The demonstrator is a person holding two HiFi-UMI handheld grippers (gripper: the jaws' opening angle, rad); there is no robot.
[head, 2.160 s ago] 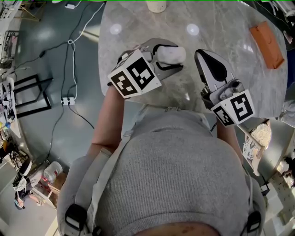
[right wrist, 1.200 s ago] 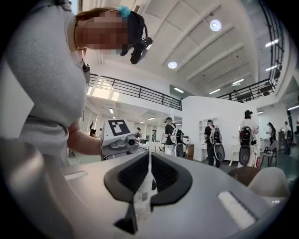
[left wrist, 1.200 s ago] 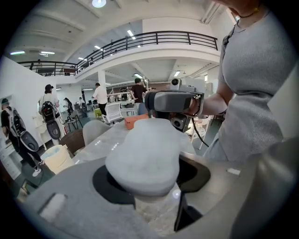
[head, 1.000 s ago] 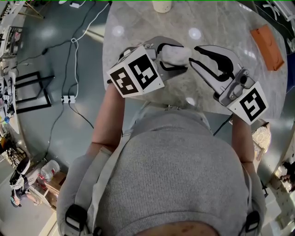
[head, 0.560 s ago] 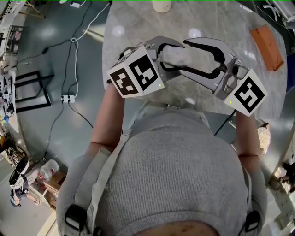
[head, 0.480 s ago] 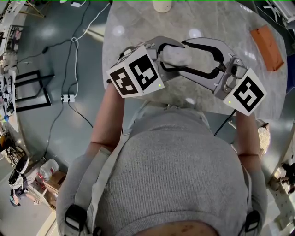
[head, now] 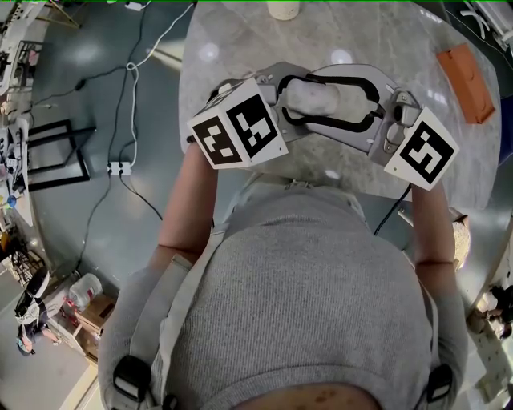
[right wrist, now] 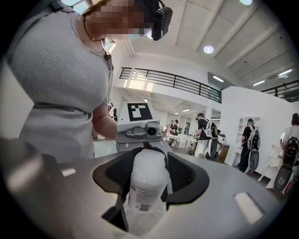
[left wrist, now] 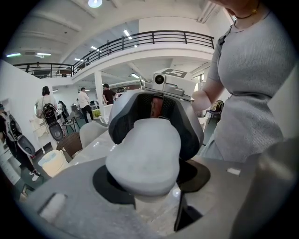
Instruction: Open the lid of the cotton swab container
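— Marble table [head: 240, 48] lies below me, and both my tongs meet over its near side. My left tongs [left wrist: 149, 186] are clamped on the cotton swab container [head: 313, 94], gripping its body below the white lid [left wrist: 145, 154] as far as I can see. My right tongs [right wrist: 149, 182] face them from the container's other side. Their jaws have just been opening and stand wide, with the container between them but the pads not pressing on it.

— So the lid's still on. What's the step?

— Taking hold of the lid, I'd say. The container stands roughly upright, with its label [right wrist: 142, 198] toward my right tongs. Whether its base rests on the table I can't tell.

— How do you do it cleanly?

— Hold the left grip firm and low on the body, so it never pinches the lid shut. Bring the right pads level with the lid alone, above the left jaws, then close squarely so it doesn't squirt out sideways. I can't see whether it twists, flips or pulls off, so I'd test gently before committing.

— Anything nearby to mind?

— Little. An orange-brown block [head: 463, 78] lies well apart from the container, off to its right. A pale cup [head: 280, 8] sits beyond the container at the table's far edge. Neither is in the way.
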